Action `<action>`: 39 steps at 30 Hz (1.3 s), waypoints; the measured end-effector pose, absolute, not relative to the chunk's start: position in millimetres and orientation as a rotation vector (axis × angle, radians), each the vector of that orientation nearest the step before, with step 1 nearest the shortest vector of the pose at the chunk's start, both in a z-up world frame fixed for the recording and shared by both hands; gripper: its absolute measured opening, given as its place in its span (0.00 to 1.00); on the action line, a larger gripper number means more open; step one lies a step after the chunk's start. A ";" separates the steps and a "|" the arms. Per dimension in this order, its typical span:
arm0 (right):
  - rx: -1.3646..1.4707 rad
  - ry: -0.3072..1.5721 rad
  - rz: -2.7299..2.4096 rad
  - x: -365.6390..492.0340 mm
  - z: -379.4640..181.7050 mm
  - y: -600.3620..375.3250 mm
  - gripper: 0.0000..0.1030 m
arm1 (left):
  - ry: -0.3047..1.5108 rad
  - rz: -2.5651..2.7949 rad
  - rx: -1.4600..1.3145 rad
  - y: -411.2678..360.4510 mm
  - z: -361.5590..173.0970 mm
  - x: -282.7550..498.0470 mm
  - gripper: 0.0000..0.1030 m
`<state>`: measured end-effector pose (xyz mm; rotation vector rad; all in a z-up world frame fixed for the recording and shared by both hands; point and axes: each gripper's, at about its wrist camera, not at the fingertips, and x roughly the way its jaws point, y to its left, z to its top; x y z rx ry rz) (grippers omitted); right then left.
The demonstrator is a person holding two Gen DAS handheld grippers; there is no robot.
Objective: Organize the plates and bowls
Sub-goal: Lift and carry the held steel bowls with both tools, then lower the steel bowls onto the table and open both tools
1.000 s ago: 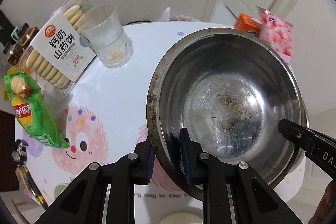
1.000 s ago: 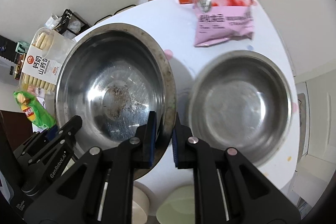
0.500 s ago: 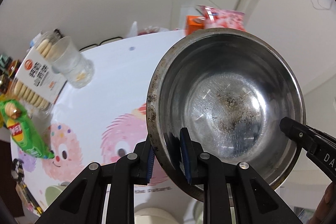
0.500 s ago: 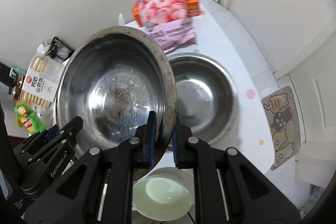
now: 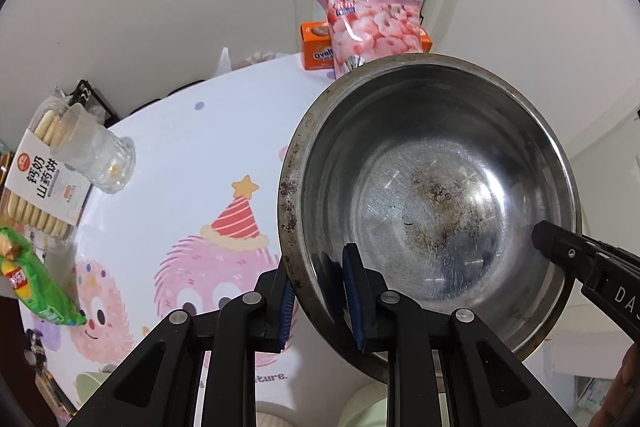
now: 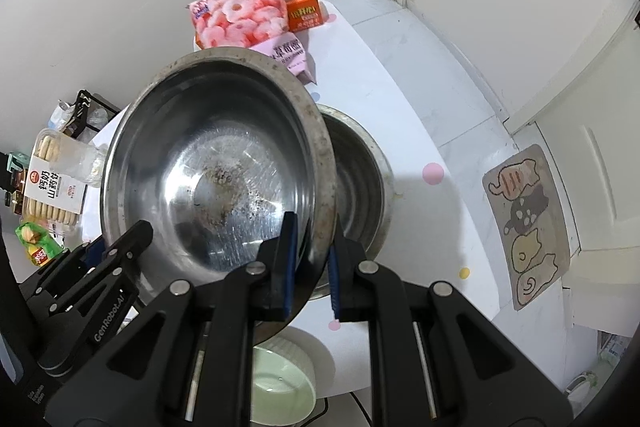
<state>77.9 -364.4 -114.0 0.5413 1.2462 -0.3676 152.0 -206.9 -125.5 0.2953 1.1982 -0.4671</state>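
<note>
The big round steel bowl (image 5: 432, 203) with a dirty bottom hangs in the air over the white round table (image 5: 192, 147). The left gripper (image 5: 320, 291) pinches its rim on one side, and the right gripper (image 6: 312, 259) pinches the other side. It hides most of a second steel bowl (image 6: 360, 179) near the table's edge. A pale green bowl (image 6: 280, 387) below is partly cut off.

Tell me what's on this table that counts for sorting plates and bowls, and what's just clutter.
For the job: big steel bowl held by both grippers, second steel bowl, green bowl.
Clutter: pink snack bag, orange box, biscuit pack, glass, green packet.
</note>
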 end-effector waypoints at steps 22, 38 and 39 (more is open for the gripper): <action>0.565 1.326 -0.377 76.3 -161.0 -383.4 0.16 | 1.267 -0.457 0.340 -232.4 -171.2 159.5 0.23; 0.594 1.336 -0.435 63.1 -162.9 -394.4 0.64 | 1.229 -0.424 0.375 -234.0 -164.0 150.9 0.59; 0.604 1.332 -0.446 61.0 -162.0 -396.4 0.64 | 1.228 -0.421 0.370 -232.7 -162.7 151.6 0.59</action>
